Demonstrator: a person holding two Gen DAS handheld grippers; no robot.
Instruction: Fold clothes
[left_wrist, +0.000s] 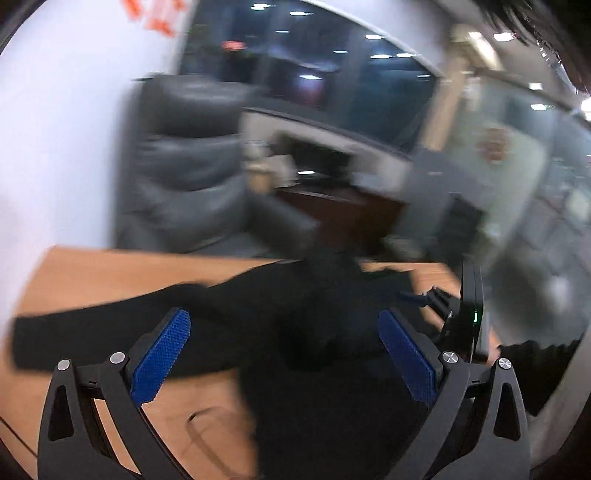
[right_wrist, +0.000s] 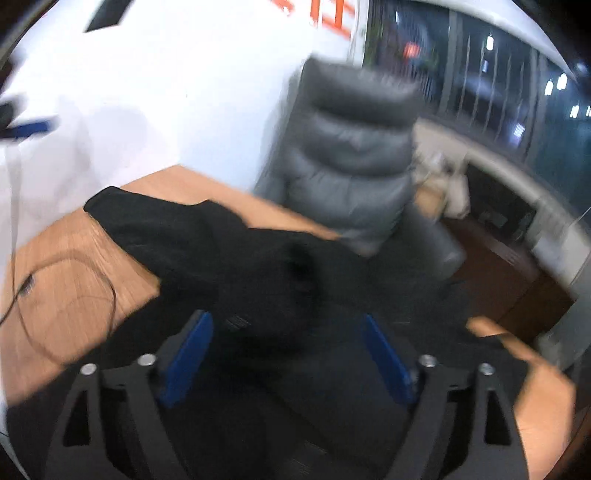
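Left wrist view is smeared by motion blur, yet the left gripper (left_wrist: 284, 354) is seen with its jaws spread wide, the blue-padded fingers (left_wrist: 162, 360) well apart and nothing held between them. Below and beyond the fingers a black garment (left_wrist: 258, 314) is spread over a wooden table (left_wrist: 96, 273), with one long sleeve-like part reaching toward the left edge of the tabletop. A thin dark cable (left_wrist: 207, 424) is laid in a loop on the bare wood just beside the cloth. At the right of the garment the other gripper is seen from the side, a small green light showing on its body. Behind the table a grey padded armchair (left_wrist: 188, 166) is set against a white wall (left_wrist: 59, 129), and dark windows (left_wrist: 314, 70) with reflected ceiling lights are seen further back. Right wrist view is blurred as well; the right gripper (right_wrist: 288, 358) is likewise held wide, with its blue pads apart and only cloth below them; whether the fingers touch the fabric cannot be told. The garment is bunched in a raised mound just ahead of the fingers, and a flat part is stretched toward the far left corner of the table. The cable loop is seen on the wood at the left, and the armchair stands behind the table's far edge.
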